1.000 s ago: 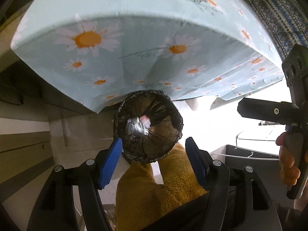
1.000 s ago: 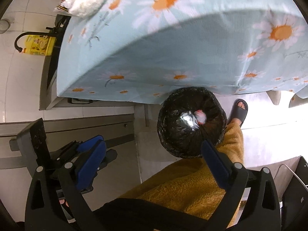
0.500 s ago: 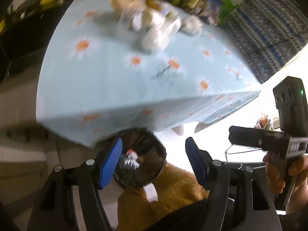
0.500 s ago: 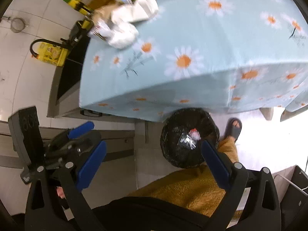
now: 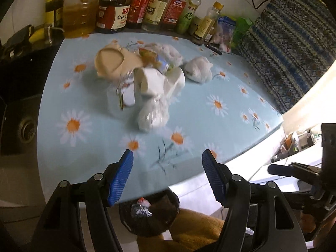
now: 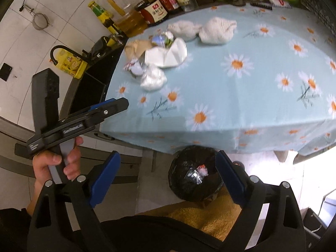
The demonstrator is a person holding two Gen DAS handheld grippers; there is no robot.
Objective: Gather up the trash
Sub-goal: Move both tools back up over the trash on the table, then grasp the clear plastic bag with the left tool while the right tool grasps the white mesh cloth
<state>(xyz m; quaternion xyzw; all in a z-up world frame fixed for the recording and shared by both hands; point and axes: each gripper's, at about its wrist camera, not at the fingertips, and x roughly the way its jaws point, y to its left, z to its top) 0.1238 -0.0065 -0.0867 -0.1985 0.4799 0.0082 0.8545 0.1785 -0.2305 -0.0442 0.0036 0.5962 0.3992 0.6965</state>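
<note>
Swinging up from the bin [image 5: 149, 212] to the table [image 5: 210, 126], both grippers, left [image 5: 168, 178] and right [image 6: 168, 178], are empty, right's jaws narrowing slightly, so the trash pile [image 5: 147, 79] up top is next, I guess.

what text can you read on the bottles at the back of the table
"金标生" on the white label of the dark soy sauce jug
"藤" on the green-labelled bottle
"油", partly cut off, on the red-labelled bottle beside the jug
Labels on the other bottles and on the yellow bottle beside the sink are too small or blurred to read.
</note>
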